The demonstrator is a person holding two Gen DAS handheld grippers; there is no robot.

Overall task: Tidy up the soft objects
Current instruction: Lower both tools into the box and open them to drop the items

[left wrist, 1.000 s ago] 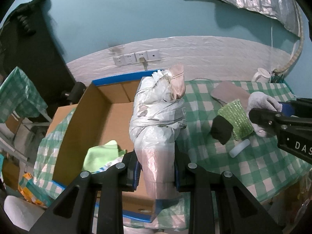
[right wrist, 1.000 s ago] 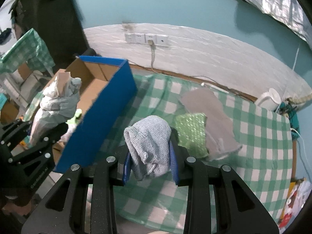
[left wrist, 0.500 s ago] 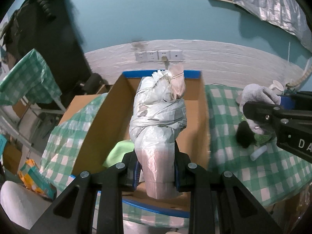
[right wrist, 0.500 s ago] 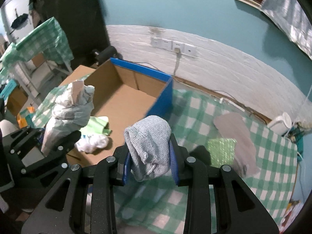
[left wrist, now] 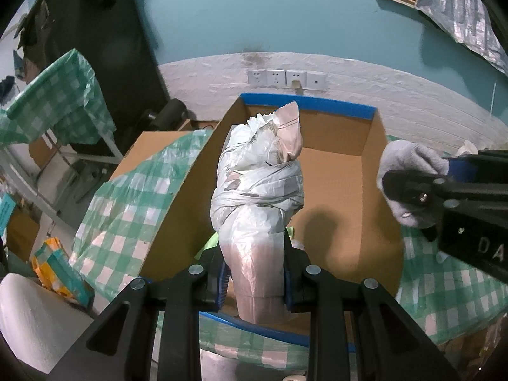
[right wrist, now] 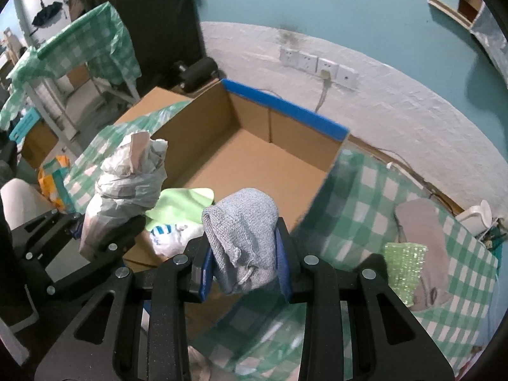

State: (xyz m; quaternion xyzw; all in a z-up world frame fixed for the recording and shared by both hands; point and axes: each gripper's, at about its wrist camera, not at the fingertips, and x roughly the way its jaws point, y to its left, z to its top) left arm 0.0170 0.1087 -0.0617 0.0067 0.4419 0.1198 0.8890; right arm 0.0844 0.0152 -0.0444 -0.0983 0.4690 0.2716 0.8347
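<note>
While left tongs (left wrist: pixel 254 277) clamp crinkly plastic-wrapped bundle (left wrist: pixel 257 190), right tongs (right wrist: pixel 243 266) pinch knitted grey cloth (right wrist: pixel 243 228) above cardboard box (right wrist: pixel 254 158).

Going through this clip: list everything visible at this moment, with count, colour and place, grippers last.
plastic-wrapped bundle: 1, white-grey and pink, held over the box
knit cloth: 1, grey-blue, held near the box's right wall
cardboard box: 1, brown with blue edge tape, open, on the table
green cloth: 1, light green, inside the box
white bag: 1, white with blue print, inside the box
tablecloth: 1, green-white check, on the table
sparkly cloth: 1, green, right of the box
flat cloth: 1, grey-brown, right of the box
wall sockets: 4, white, behind the box
left gripper: shut on the bundle
right gripper: shut on the knit cloth
</note>
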